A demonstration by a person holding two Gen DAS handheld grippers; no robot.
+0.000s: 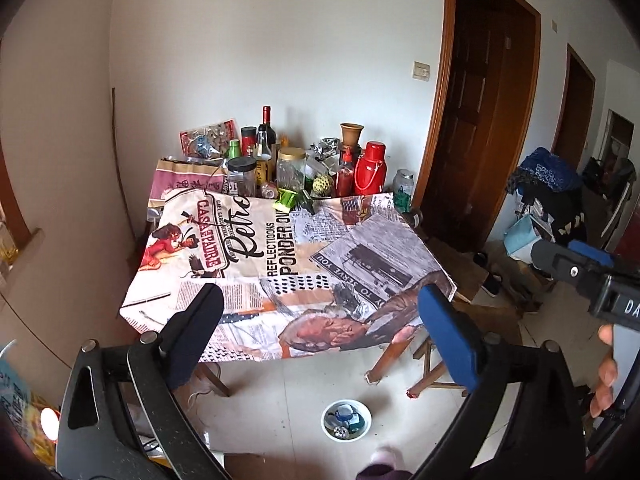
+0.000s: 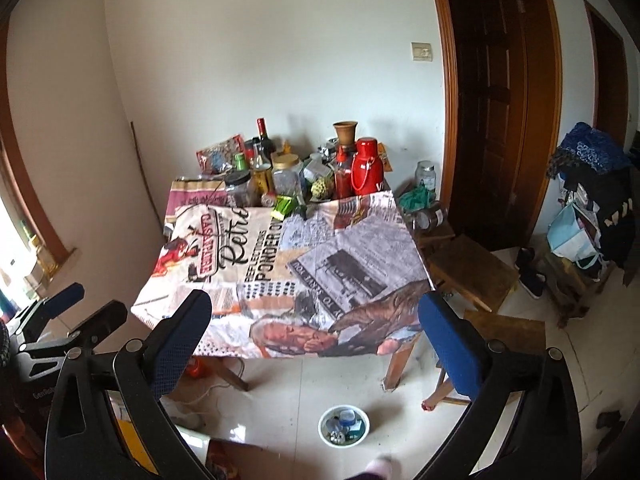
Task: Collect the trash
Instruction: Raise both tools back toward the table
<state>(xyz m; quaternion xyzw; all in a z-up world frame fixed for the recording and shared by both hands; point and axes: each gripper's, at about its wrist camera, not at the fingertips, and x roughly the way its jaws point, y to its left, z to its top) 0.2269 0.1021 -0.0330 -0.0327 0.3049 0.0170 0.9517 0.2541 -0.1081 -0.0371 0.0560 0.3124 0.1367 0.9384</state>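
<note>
We are holding the left claw (image 1: 320, 312) and right claw (image 2: 316, 316) released above the table (image 1: 436, 256), grasping nothing. We are reading "Retro", "REFLECTIONS" and "PONDER" on the printed tablecloth (image 1: 280, 256). At its far edge a crumpled green wrapper (image 1: 286, 199) is lying before crowded jars, beside a red flask (image 1: 370, 168). A white bowl (image 1: 346, 420) on the floor is holding small pieces of trash.
</note>
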